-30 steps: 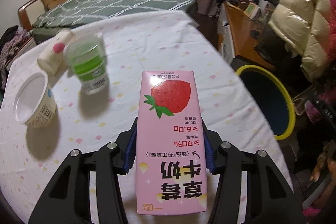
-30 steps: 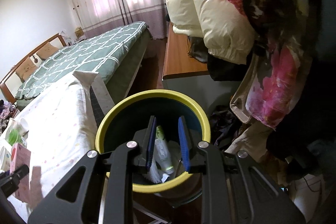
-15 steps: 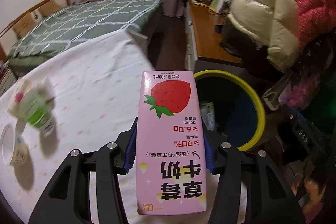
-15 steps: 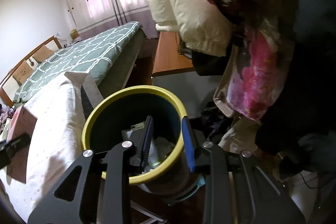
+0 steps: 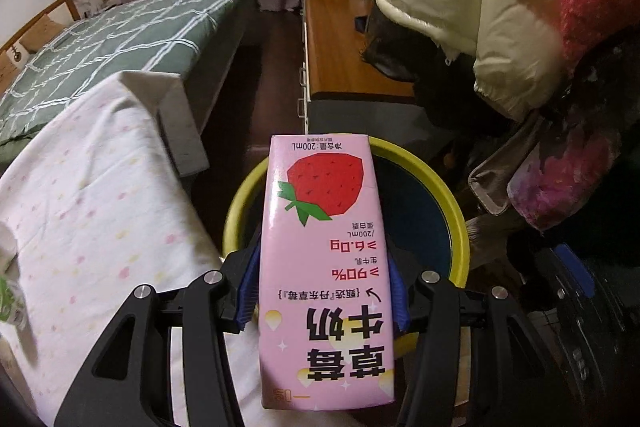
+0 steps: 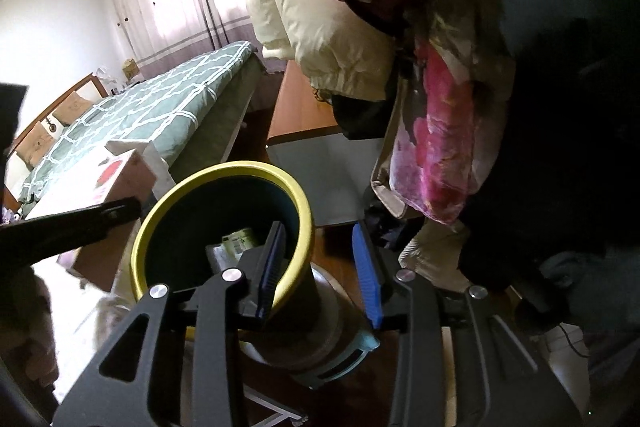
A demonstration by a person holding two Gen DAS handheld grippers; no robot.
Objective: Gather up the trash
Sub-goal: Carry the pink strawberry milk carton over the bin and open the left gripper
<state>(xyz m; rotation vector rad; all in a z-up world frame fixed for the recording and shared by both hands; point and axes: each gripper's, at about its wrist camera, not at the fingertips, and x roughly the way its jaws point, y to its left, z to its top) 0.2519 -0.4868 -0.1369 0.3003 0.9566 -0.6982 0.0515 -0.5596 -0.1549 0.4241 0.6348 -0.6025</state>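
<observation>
The left tool (image 5: 322, 291) is clamped on a pink strawberry milk carton (image 5: 325, 267), its blue pads pressing both sides. The carton is held over the yellow-rimmed bin (image 5: 452, 203), whose rim shows behind it from 9 to 3 o'clock. The cloth-covered counter (image 5: 92, 211) lies at 9 o'clock. The right tool (image 6: 320, 267) is spread open and empty, above the bin's (image 6: 224, 175) right rim; wrappers (image 6: 230, 247) lie inside. The bed (image 6: 160, 107) sits at 10 o'clock.
</observation>
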